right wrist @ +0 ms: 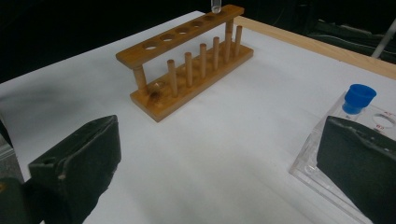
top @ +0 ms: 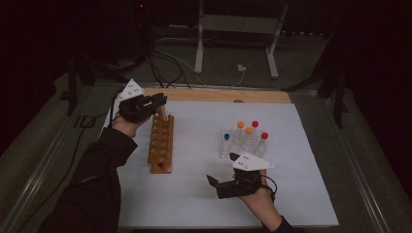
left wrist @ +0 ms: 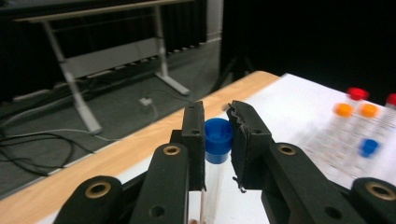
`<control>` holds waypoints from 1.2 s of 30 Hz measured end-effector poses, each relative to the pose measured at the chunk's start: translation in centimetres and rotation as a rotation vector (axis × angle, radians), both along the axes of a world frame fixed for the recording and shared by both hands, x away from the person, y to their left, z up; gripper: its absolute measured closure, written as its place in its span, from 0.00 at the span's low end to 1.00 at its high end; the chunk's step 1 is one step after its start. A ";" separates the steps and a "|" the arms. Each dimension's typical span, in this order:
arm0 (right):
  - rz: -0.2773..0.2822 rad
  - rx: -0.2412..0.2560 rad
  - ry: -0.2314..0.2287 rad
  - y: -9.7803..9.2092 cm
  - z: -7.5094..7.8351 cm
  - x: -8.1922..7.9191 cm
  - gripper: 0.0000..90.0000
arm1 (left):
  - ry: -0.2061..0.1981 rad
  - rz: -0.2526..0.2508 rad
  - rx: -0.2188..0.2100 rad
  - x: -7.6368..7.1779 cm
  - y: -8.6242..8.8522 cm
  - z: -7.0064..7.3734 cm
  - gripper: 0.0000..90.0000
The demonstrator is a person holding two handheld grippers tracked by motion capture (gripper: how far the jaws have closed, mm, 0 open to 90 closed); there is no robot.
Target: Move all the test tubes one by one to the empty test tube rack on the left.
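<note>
A clear tube with a blue cap stands between the jaws of my left gripper, which is shut on the cap. In the high view the left gripper hovers over the far end of the wooden tube rack. In the right gripper view the tube's lower end sits in the far hole of the wooden rack. My right gripper rests low near the table's front, open, with nothing between its jaws; it faces the wooden rack.
A clear plastic rack right of centre holds capped tubes: two orange, two red and one blue. That blue cap is close to my right jaw. A white sheet covers the table; a wooden edge runs along the back.
</note>
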State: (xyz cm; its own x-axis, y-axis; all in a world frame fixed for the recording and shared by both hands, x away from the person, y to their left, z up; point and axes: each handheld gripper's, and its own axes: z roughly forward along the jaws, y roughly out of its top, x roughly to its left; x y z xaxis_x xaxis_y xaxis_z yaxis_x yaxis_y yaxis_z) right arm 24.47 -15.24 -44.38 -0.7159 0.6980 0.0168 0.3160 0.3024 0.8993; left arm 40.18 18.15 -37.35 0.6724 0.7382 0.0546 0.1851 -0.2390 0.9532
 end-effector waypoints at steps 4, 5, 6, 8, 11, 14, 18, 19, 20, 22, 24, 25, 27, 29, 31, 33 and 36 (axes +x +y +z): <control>-0.001 0.001 0.002 -0.1 0.0 0.0 0.00 | -0.002 0.046 -0.012 1.1 0.7 0.1 0.86; -0.001 0.001 0.003 -0.1 0.0 0.0 0.00 | 0.003 0.052 -0.022 1.4 0.9 0.1 0.86; 0.000 -0.001 0.001 -0.1 0.0 0.0 0.00 | 0.001 0.065 -0.022 1.6 1.0 0.0 0.86; 0.001 0.000 0.000 -0.1 0.0 0.0 0.00 | 0.013 0.077 -0.024 2.1 1.3 -0.2 0.86; -0.001 0.000 0.000 -0.2 0.0 0.1 0.00 | 0.015 0.106 -0.021 2.7 1.7 -0.9 0.86; -0.005 0.001 0.001 -0.3 0.0 0.1 0.00 | 0.007 0.136 -0.039 3.1 2.1 -1.6 0.86; -0.006 0.003 0.002 -0.3 0.0 0.1 0.00 | 0.024 0.162 -0.059 3.8 2.3 -2.6 0.86; -0.007 0.004 0.001 -0.3 -0.1 0.1 0.00 | 0.015 0.173 -0.040 3.9 2.2 -2.9 0.86; -0.006 0.004 0.005 -0.3 -0.1 0.1 0.00 | 0.020 0.175 -0.041 4.0 2.3 -3.1 0.86; -0.006 0.004 0.005 -0.3 -0.1 0.1 0.00 | 0.034 0.185 -0.045 4.3 2.4 -3.6 0.86; -0.003 0.001 0.009 -0.3 -0.1 0.2 0.00 | 0.046 0.190 -0.054 4.5 2.5 -4.2 0.86; -0.002 0.000 0.011 -0.3 -0.1 0.2 0.00 | 0.051 0.192 -0.052 4.6 2.5 -4.4 0.86; -0.002 0.000 0.013 -0.3 -0.2 0.2 0.00 | 0.059 0.196 -0.057 4.7 2.4 -5.2 0.86; -0.002 0.002 0.014 -0.4 -0.2 0.2 0.00 | 0.071 0.200 -0.051 4.8 2.4 -5.8 0.86; -0.003 0.004 0.012 -0.4 -0.1 0.2 0.00 | 0.081 0.199 -0.056 4.9 2.4 -6.4 0.86; -0.006 0.006 0.011 -0.4 -0.1 0.2 0.00 | 0.082 0.202 -0.051 5.0 2.3 -6.8 0.86; -0.005 0.005 0.010 -0.5 -0.1 0.2 0.00 | 0.086 0.196 -0.057 5.0 2.1 -7.4 0.86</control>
